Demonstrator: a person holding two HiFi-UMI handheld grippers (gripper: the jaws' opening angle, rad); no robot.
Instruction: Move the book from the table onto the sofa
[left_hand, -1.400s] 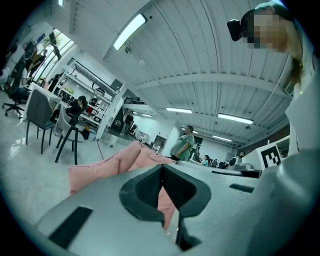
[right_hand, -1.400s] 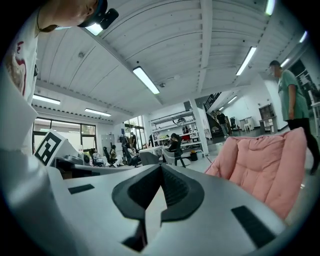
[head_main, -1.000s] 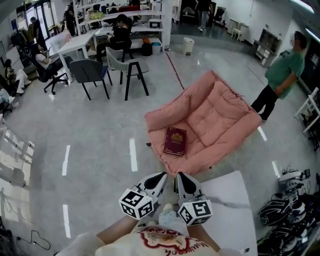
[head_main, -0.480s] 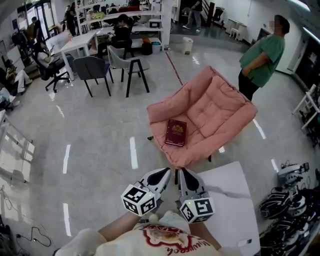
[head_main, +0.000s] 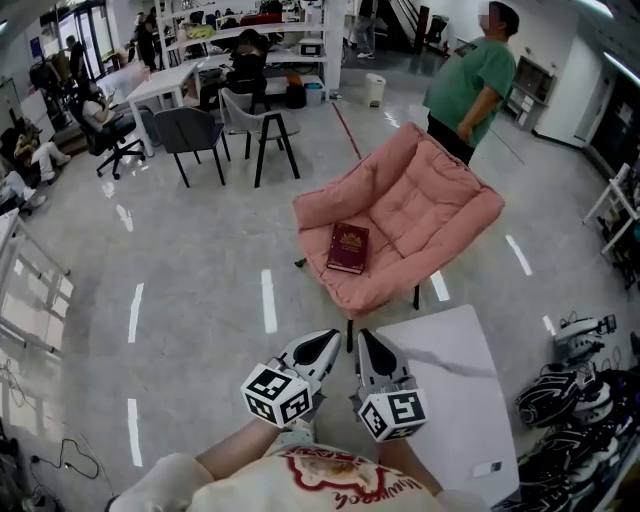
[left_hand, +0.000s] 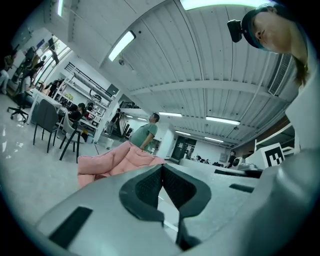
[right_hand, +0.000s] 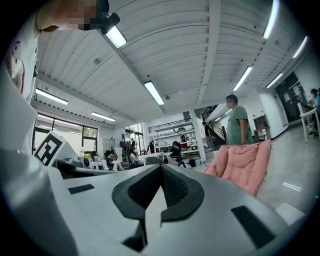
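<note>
You are holding the left gripper (head_main: 328, 340) and the right gripper (head_main: 364, 338) side by side near the bare tabletop (head_main: 450, 380). Both sets of jaws are clenched on nothing, because the book (head_main: 348, 248) is already lying flat on the sofa (head_main: 430, 205) seat, well apart from them.

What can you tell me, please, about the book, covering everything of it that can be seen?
The book is dark red with a small gold emblem and faint gold print on its cover, which looks stiff, like a hardback. It is closed and lies flat, cover up, on the seat of the pink sofa, towards the seat's front left part and slightly askew to the front edge. It rests only on the cushion; nothing else touches it. The print is too small to read.
</note>
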